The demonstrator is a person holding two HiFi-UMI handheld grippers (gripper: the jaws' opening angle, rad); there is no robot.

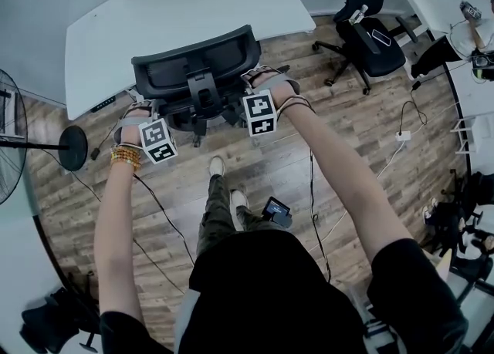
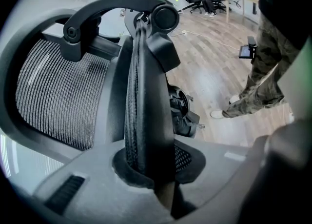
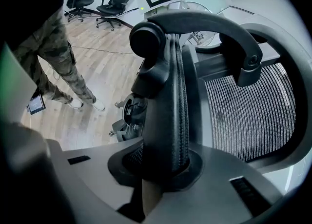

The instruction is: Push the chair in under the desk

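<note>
— A wood-plank floor (image 1: 340, 136) runs under a white bench (image 1: 193, 13). Your chair (image 1: 197, 67) stands at the middle of the bench's near edge, with its backrest turned toward you.

— Yes, and from your head view the top of the backrest overlaps that near edge. The backrest hides the seat, so you can't tell how far it sits under the bench.

— Your left gripper (image 1: 140, 109) is on the backrest's left side and your right gripper (image 1: 266, 81) is on its right side. Both slant downward.

— In your left gripper view, the jaws are clenched on the backrest's dark side rim (image 2: 146, 96). The rim stands upright between them, and the grey mesh (image 2: 53, 96) spreads to its left.

— Your right gripper view mirrors that. The jaws are clamped on the opposite rim (image 3: 168, 111), and the mesh (image 3: 253, 115) is on its right.

— So you have a firm grasp on the chair on both sides.

— Your shoes (image 1: 217, 166) are on the floor just behind the chair, between your two arms.

— A second chair (image 1: 370, 36) stands well apart, past the bench's right end. A fan (image 1: 9, 140) stands on the floor near the bench's near left corner.
</note>
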